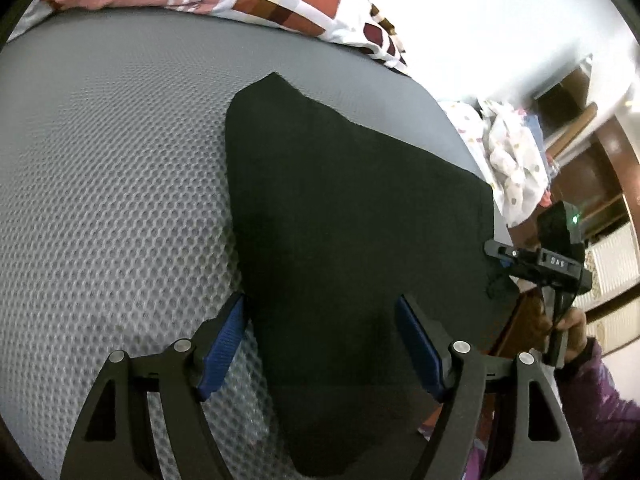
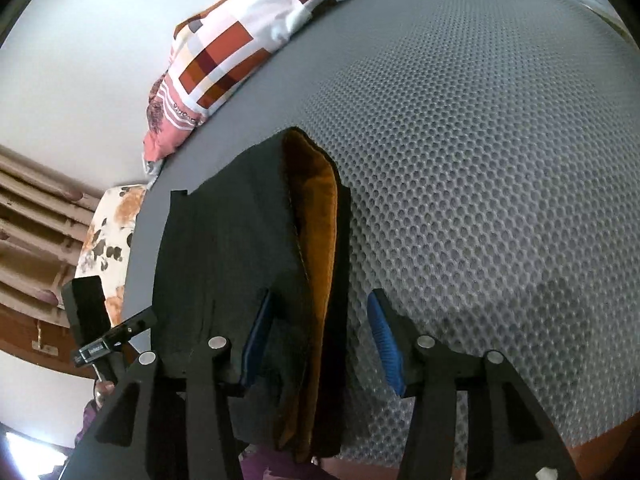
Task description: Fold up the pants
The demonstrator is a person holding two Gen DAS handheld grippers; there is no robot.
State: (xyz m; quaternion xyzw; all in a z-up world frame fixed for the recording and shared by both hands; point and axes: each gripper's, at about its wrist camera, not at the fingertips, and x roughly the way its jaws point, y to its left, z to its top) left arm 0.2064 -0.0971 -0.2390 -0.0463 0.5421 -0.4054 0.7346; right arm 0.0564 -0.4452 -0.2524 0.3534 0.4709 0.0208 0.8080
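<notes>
We judge the pants [image 1: 344, 216] soft and limp (brown lining [image 2: 316, 216] exposed), best pinched at a doubled edge; both left gripper [image 1: 324, 344] and right gripper [image 2: 320, 340] fingers stand open, gripping nothing.

Fingers [image 1: 224, 344]: blue ribbed pads on black arms.
Pivots [image 1: 460, 347]: round silver screws behind the pads.
Sleeve [image 1: 600, 396]: purple, patterned.

pants [image 1: 352, 216]: black, flat on grey mesh mattress [image 1: 112, 184] | left gripper [image 1: 320, 312]: jaws apart, astride near edge | right gripper [image 1: 536, 260]: at right
</notes>
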